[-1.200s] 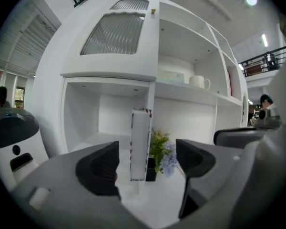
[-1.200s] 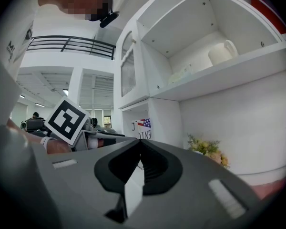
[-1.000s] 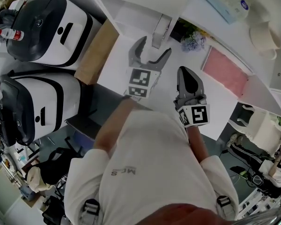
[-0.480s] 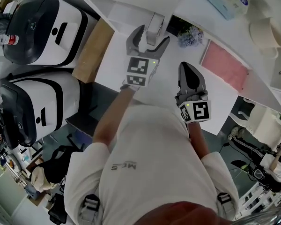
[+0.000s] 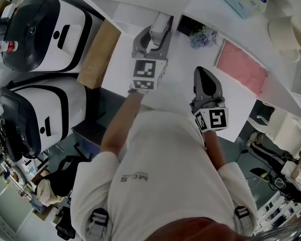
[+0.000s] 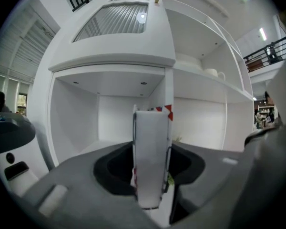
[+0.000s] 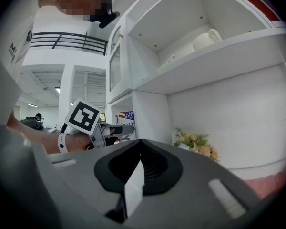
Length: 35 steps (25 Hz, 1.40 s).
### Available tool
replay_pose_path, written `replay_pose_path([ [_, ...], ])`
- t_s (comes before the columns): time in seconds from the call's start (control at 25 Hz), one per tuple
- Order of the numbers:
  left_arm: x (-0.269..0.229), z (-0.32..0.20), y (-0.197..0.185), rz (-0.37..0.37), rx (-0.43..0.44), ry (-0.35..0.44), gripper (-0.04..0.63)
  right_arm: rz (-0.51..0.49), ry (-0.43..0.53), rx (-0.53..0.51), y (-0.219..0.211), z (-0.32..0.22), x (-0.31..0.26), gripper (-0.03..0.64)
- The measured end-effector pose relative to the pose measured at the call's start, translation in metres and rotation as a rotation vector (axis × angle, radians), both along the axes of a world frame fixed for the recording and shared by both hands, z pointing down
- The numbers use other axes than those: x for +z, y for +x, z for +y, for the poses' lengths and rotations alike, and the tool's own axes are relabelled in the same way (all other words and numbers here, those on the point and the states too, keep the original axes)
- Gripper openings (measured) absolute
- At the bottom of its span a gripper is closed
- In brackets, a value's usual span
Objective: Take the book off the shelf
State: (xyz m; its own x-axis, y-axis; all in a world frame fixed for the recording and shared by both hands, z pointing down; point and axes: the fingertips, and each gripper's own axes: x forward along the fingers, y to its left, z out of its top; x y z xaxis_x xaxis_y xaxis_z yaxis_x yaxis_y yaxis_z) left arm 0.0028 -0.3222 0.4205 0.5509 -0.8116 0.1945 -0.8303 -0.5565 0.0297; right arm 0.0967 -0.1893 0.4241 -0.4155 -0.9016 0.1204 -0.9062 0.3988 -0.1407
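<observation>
From the head view, my left claw (image 5: pixel 151 40) reaches into the white shelf (image 5: pixel 133 11) at the upright book (image 5: pixel 161 25), with my right claw (image 5: pixel 204 80) off to the right, apart from it. In the left gripper view the jaws have just been closing and now pinch the book (image 6: pixel 151 151) across its covers at the spine; it looks thin, stiff, light and perhaps slippery, so I judge a square hold there is best. In the right gripper view my right claw (image 7: pixel 137 168) is pressed together on nothing.

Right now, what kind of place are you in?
Probably a test lab or showroom dressed like a home: a white shelf with a book and flowers, but big black-and-white machines stand beside it.
</observation>
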Motion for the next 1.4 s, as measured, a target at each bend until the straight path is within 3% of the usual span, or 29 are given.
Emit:
replay_pose_path([
  [0.24,0.0,-0.003,0.0,-0.037,-0.007,0.008,0.167,-0.001,0.001,0.0,-0.001,0.0,0.0,-0.002],
  [0.72,-0.004,0.008,-0.005,-0.032,-0.039,0.01,0.161,-0.002,0.025,0.011,0.004,0.008,-0.007,-0.002],
  [1.4,-0.026,0.072,-0.043,-0.005,-0.099,0.059,0.158,-0.003,0.052,-0.055,-0.024,0.042,-0.018,-0.002],
])
